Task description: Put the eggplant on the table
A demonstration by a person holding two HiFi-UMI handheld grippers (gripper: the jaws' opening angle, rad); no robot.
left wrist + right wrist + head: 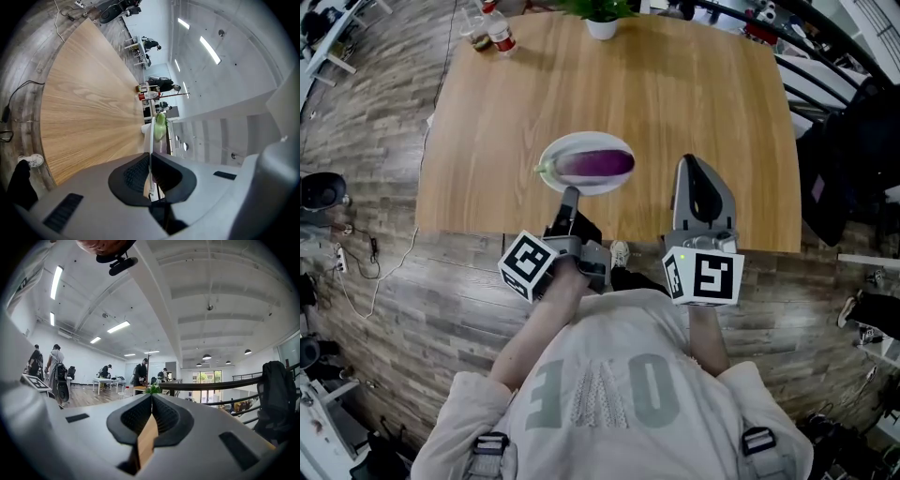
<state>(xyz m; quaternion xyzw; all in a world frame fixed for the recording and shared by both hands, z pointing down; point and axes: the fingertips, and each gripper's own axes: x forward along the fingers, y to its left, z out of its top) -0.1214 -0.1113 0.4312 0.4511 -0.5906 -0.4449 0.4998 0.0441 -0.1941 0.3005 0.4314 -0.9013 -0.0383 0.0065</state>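
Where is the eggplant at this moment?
In the head view the eggplant lies on a white plate over the near part of the wooden table. The left gripper clamps the plate's near rim; the right gripper is to its right.

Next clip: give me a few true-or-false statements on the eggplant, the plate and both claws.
1. The eggplant lies on a white plate. True.
2. The left claw grips the plate's rim. True.
3. The right claw holds the eggplant. False: it is shut and empty.
4. The eggplant lies bare on the table. False: it is on the plate.
5. A potted plant stands at the table's far edge. True.
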